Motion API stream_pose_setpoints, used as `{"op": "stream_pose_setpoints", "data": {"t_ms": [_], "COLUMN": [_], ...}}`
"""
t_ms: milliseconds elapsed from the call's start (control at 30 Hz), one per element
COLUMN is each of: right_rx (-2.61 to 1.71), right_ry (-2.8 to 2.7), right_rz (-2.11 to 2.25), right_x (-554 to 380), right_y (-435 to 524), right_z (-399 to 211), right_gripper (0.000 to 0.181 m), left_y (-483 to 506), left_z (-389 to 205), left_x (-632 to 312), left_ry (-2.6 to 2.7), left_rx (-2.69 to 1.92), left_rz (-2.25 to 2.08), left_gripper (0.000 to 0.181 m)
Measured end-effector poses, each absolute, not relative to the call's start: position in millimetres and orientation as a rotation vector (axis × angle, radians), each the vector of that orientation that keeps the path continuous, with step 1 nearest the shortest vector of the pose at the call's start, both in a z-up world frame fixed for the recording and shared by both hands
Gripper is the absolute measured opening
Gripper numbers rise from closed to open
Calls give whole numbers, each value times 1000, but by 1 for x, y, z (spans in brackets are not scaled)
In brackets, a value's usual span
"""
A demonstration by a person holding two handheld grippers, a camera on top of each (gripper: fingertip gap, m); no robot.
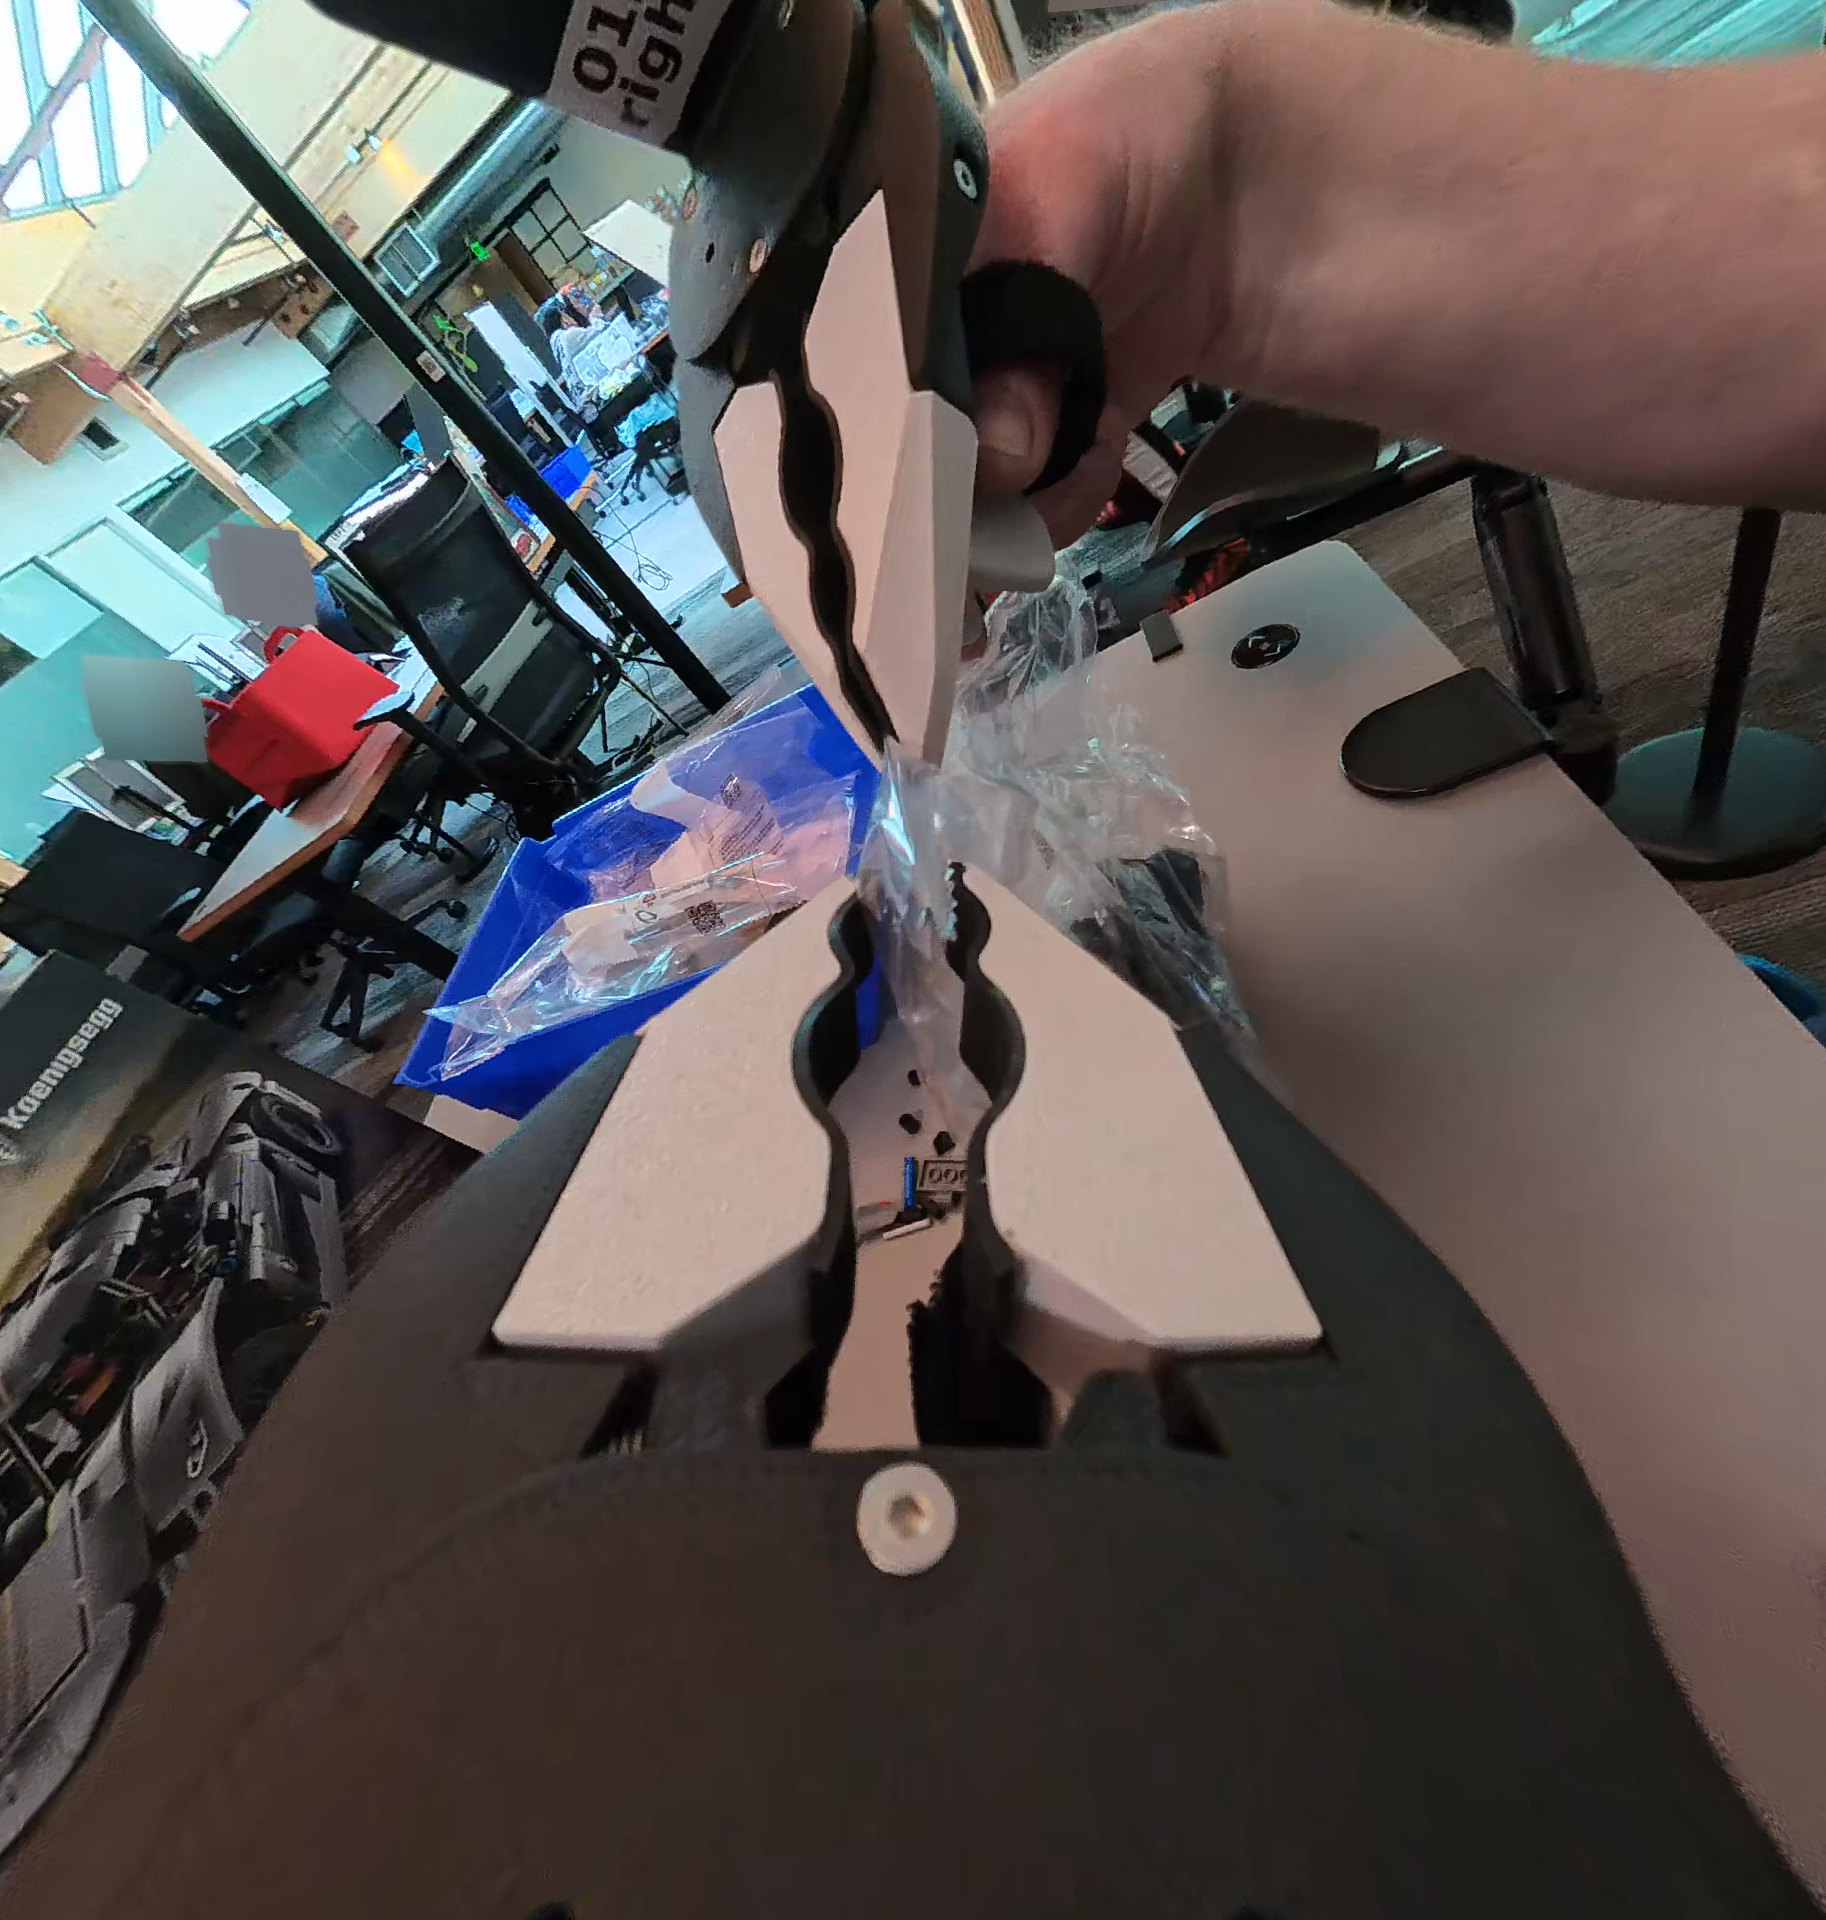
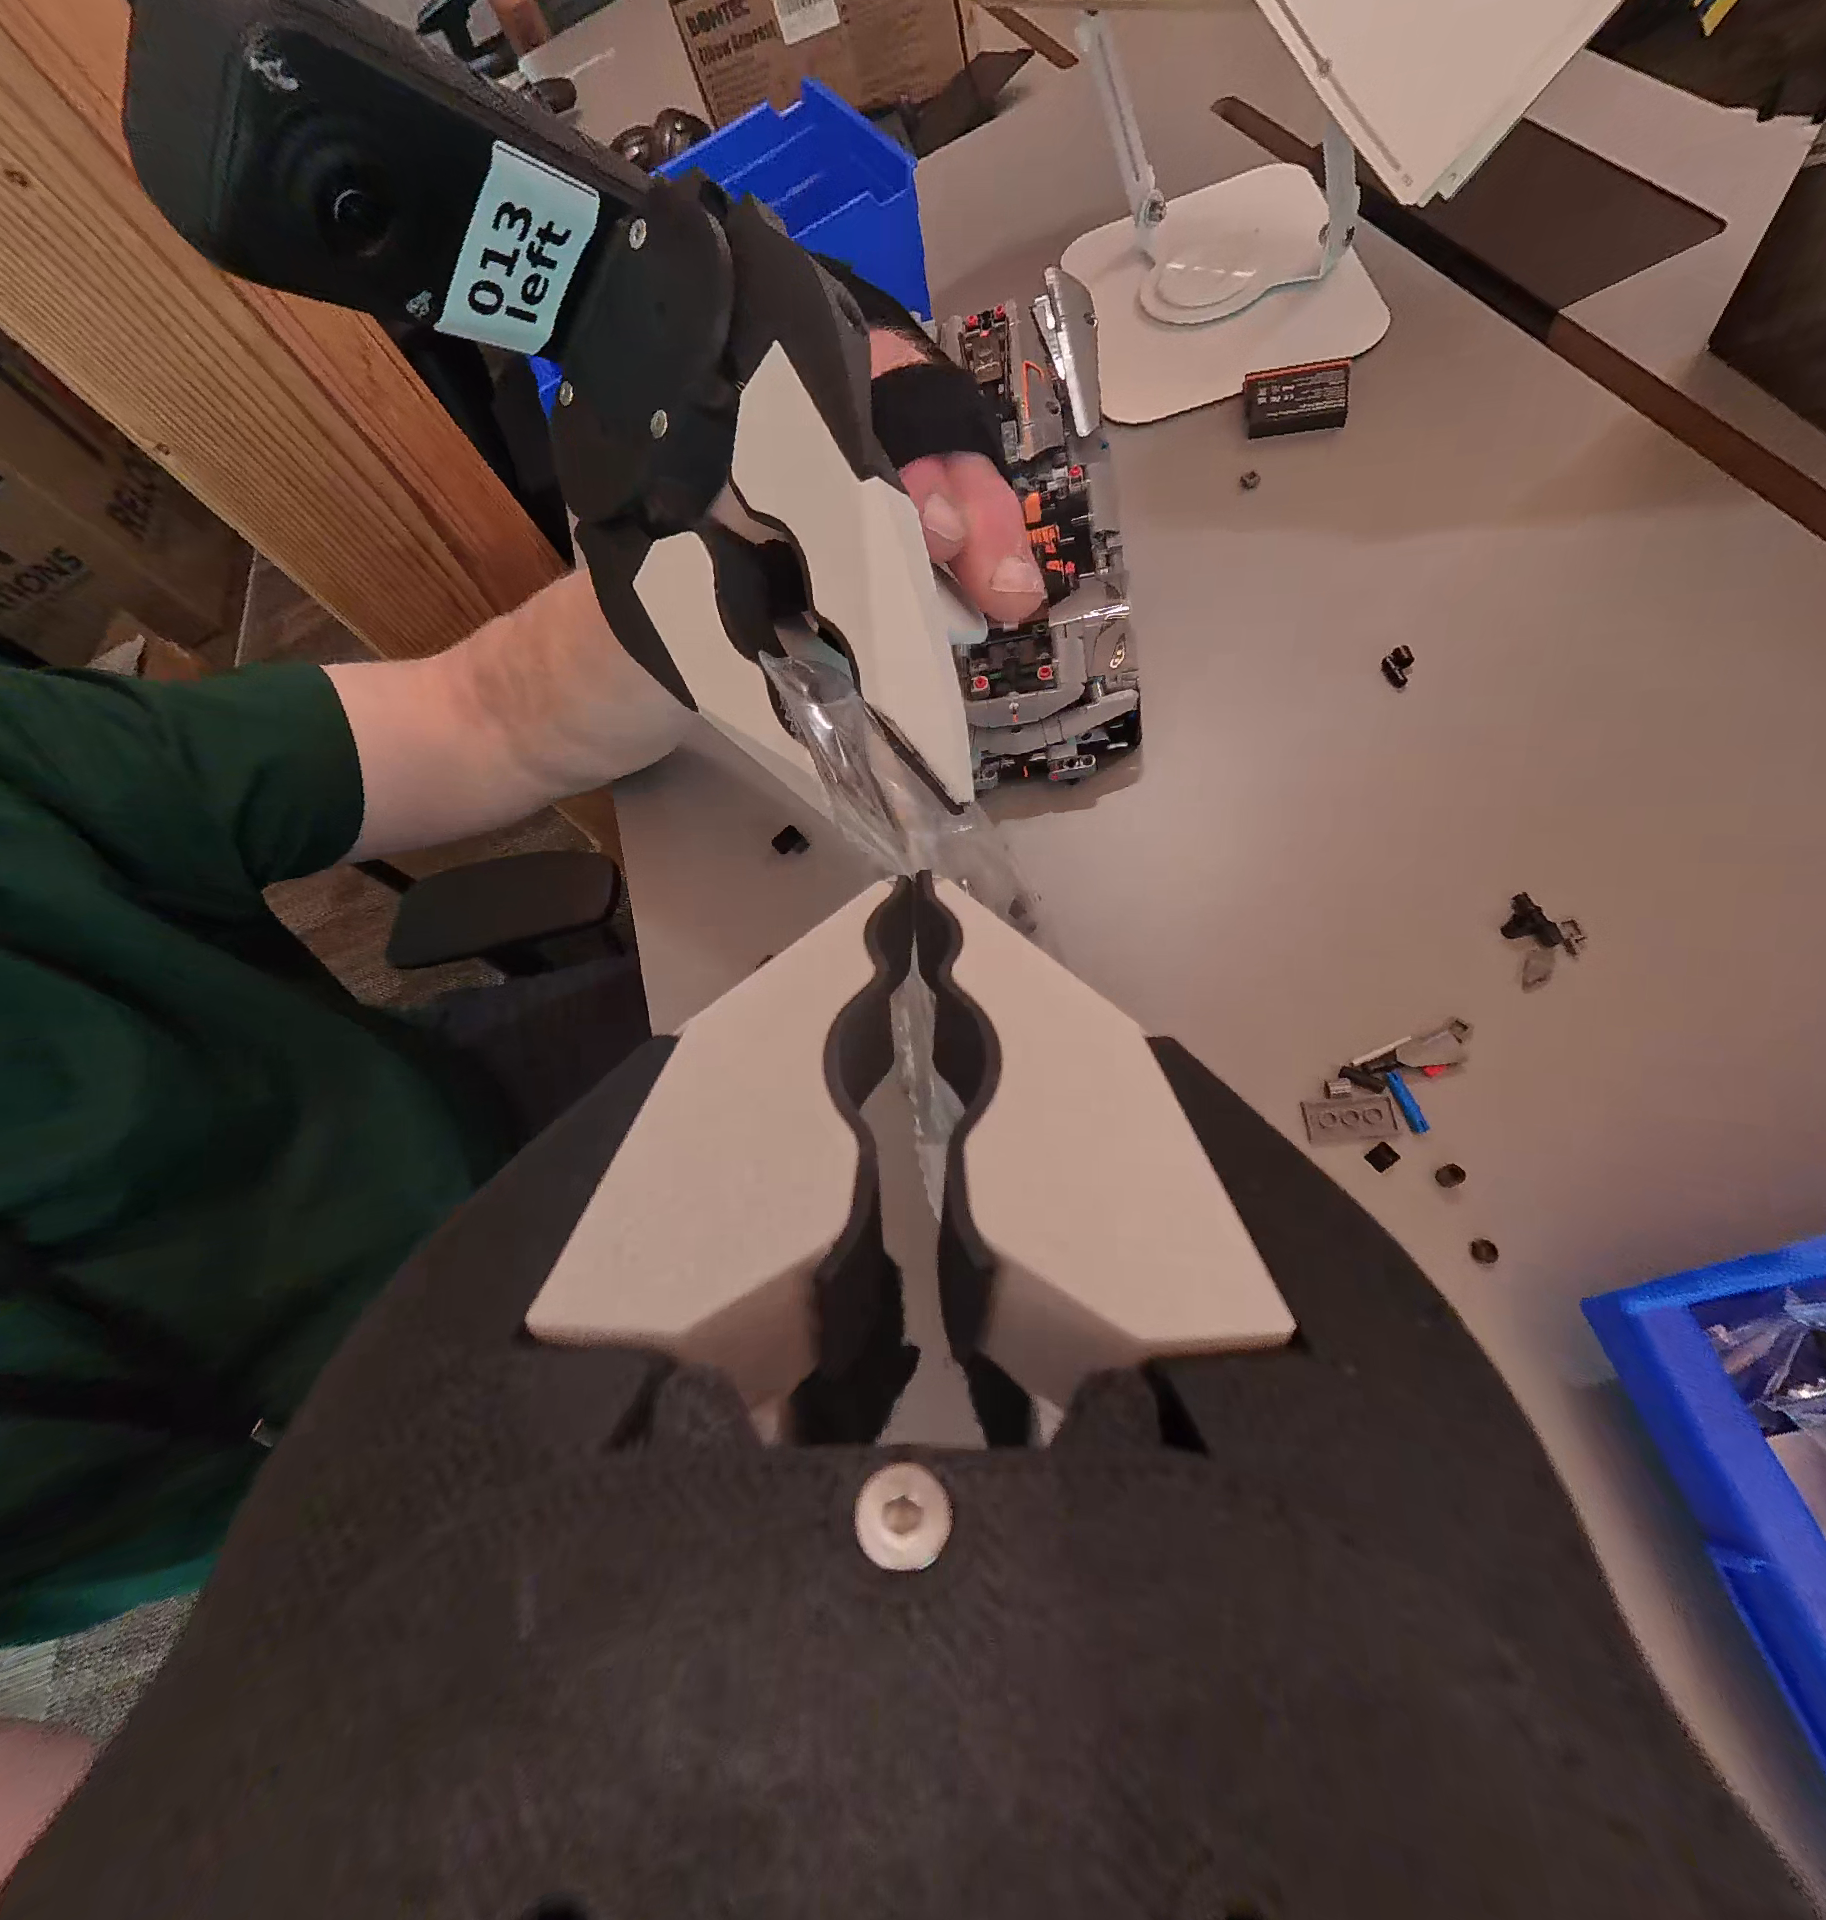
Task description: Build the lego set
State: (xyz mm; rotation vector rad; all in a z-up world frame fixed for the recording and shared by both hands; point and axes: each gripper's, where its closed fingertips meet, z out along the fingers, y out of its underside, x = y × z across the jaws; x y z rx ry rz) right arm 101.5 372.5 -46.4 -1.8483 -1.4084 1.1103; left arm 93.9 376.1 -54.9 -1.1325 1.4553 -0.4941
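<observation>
A clear plastic bag (image 1: pixel 1054 790) with dark Lego pieces inside is held in the air between both grippers. My left gripper (image 1: pixel 909 899) is shut on a twisted edge of the bag from below. My right gripper (image 1: pixel 904 740) comes down from above and is shut on the same edge just past it. In the right wrist view my right gripper (image 2: pixel 914 883) pinches the bag strip (image 2: pixel 857 774), with the left gripper (image 2: pixel 945 802) tip to tip against it. A partly built grey Lego car (image 2: pixel 1044 623) stands on the table (image 2: pixel 1304 790) behind them.
Loose Lego pieces (image 2: pixel 1392 1091) lie scattered on the table at the right. A blue bin (image 2: pixel 1719 1455) stands at the near right, another blue bin (image 2: pixel 815 166) at the back. A blue bin with more bags (image 1: pixel 535 935) and the set's box (image 1: pixel 140 1299) sit left. A white stand (image 2: pixel 1231 301) is behind the car. Both grippers' tips are close together, under 4 cm apart.
</observation>
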Motion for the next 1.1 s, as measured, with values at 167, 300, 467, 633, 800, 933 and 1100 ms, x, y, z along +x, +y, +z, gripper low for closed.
{"op": "stream_pose_setpoints", "data": {"t_ms": [167, 300, 467, 633, 800, 933, 1100], "right_rx": [-1772, -1588, -1300, -1156, -1243, -1322, -1338], "right_ry": [-1428, -1474, -1508, -1517, -1529, -1558, -1611], "right_rz": [964, 479, -16, -299, -137, 49, 128], "right_x": [99, 94, 78, 69, 67, 66, 70], "right_y": [377, 383, 380, 389, 390, 386, 384], "right_z": [-43, -43, -44, -49, -52, -52, -53], "right_gripper": [1, 33, 40, 20, 18, 18, 14], "left_y": [379, 382, 384, 386, 388, 385, 385], "left_z": [-54, -56, -55, -52, -54, -53, -56], "left_x": [93, 92, 93, 92, 90, 89, 89], "left_ry": [1437, 1400, 1364, 1329, 1333, 1358, 1378], "left_rx": [-1149, -1210, -1259, -1286, -1288, -1265, -1257], "left_rz": [-484, -613, -697, -750, -759, -733, -712], "left_gripper": [1, 0, 0, 0, 0, 0, 0]}}
